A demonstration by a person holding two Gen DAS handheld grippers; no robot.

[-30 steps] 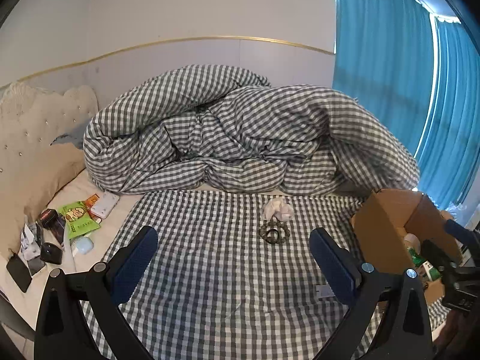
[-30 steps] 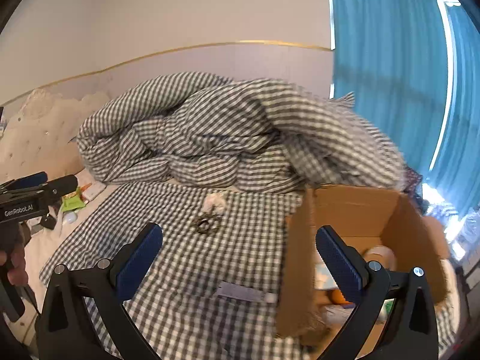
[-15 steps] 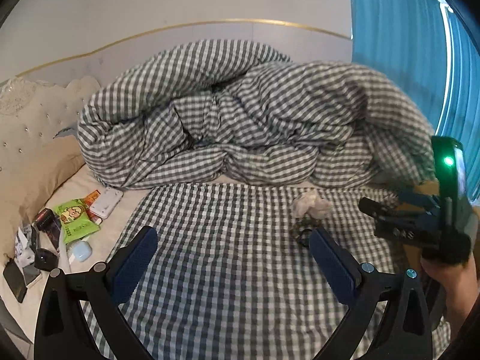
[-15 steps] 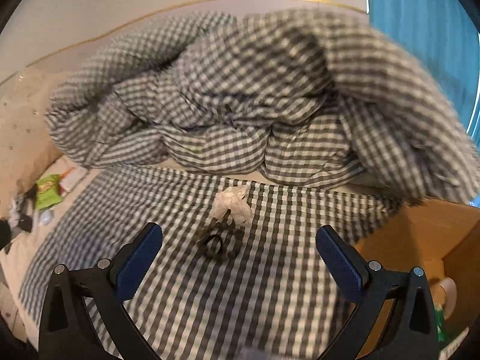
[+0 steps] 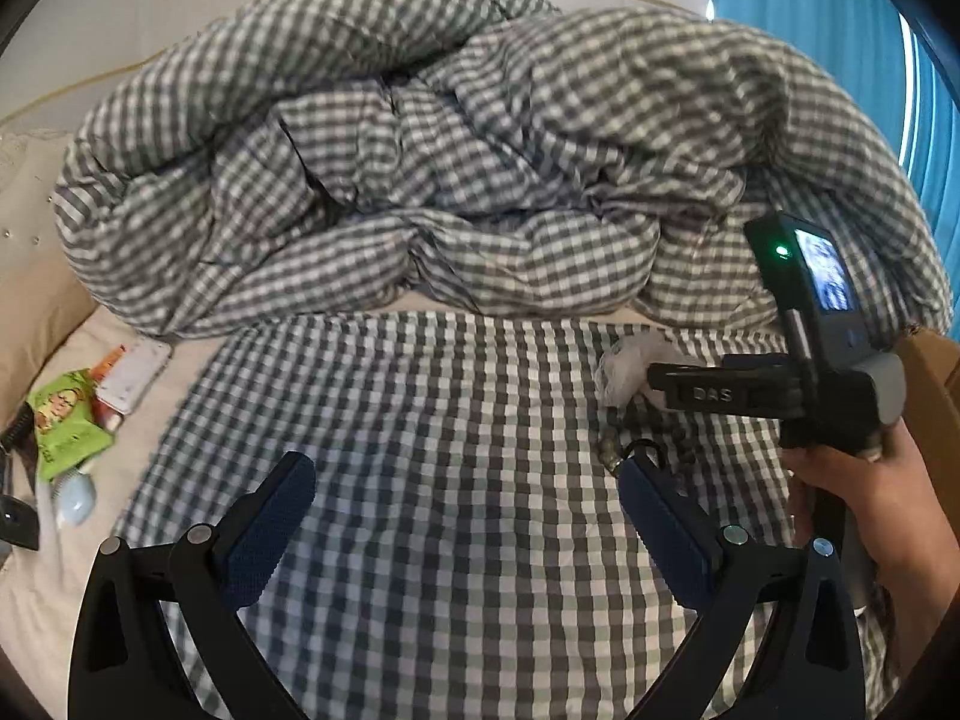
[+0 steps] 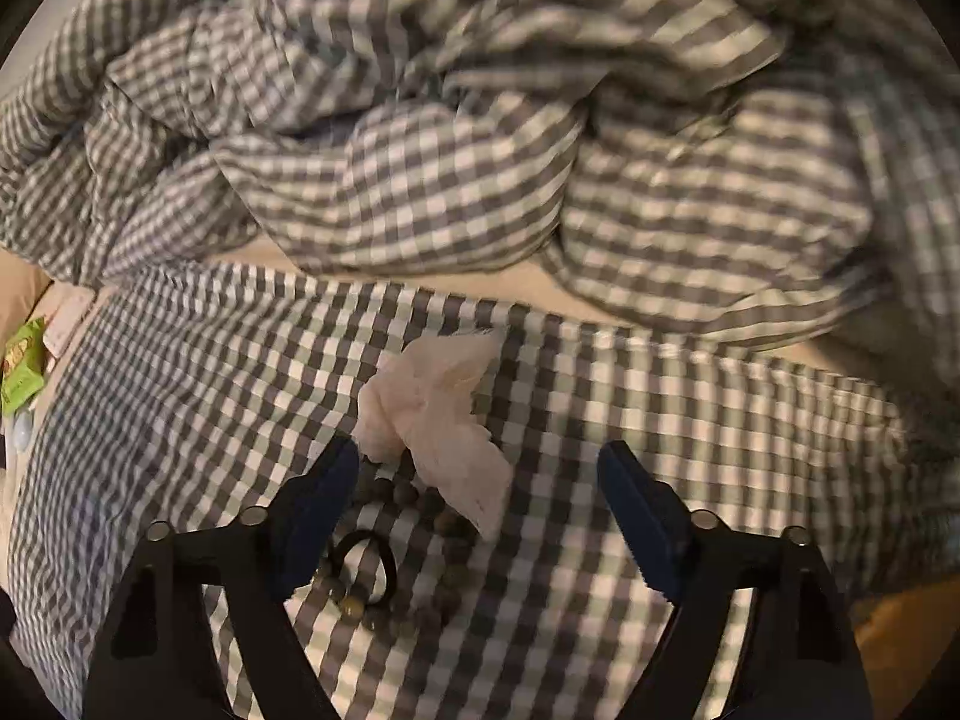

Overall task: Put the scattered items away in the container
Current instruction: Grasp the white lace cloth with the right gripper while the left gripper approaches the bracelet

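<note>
Right wrist view shows your right gripper low over the checked sheet, jaws closing with the crumpled tissue and the bead bracelet lying between them but no pad pressing on either yet. The tissue looks light and soft and should crush easily, so pinch its bulky middle; the beads look hard and loose and may slide, so take a bunched section. Your left gripper hangs open and empty just beside.

Woven checked cloth sheet; crumpled, seemingly soft paper tissue.
</note>
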